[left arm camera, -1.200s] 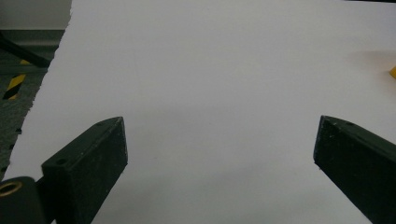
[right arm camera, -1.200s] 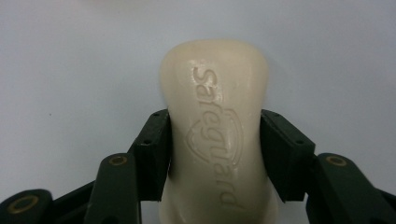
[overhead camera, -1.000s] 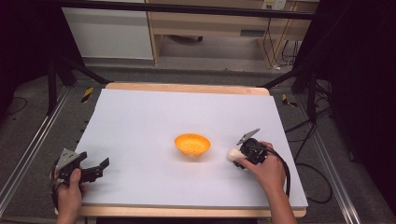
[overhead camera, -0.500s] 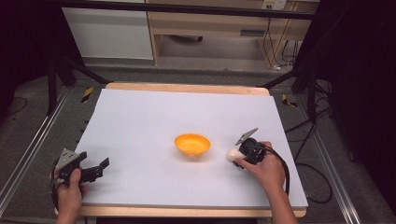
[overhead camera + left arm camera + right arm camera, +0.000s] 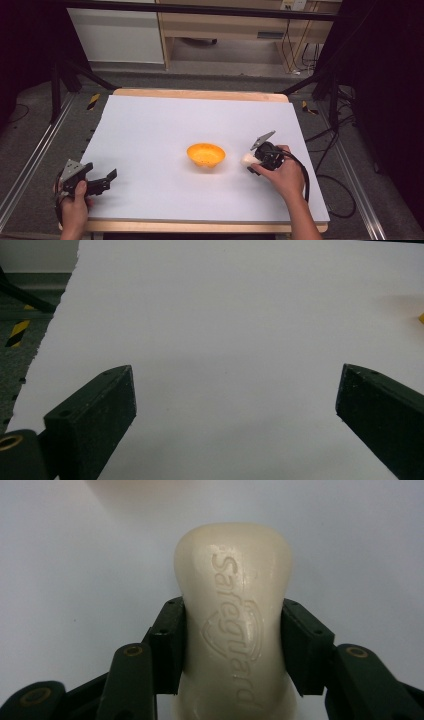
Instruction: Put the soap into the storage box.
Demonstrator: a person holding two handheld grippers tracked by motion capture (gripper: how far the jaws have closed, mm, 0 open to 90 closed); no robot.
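A cream bar of soap (image 5: 235, 620) with an embossed brand mark lies between the pads of my right gripper (image 5: 234, 645), which is shut on its waist. In the high view that right gripper (image 5: 252, 162) sits at the table's right, with the soap bar (image 5: 247, 160) poking out toward an orange bowl (image 5: 206, 154) at the middle. My left gripper (image 5: 107, 180) rests at the table's front left corner, jaws wide apart. In the left gripper view the left gripper (image 5: 235, 405) is open over bare white surface, nothing between its fingers.
The white table top (image 5: 165, 125) has wooden edges at back and front. Metal rails (image 5: 30, 165) run along both sides on the floor, and cables (image 5: 325, 145) trail to the right. A sliver of the orange bowl (image 5: 421, 318) shows at the right edge of the left gripper view.
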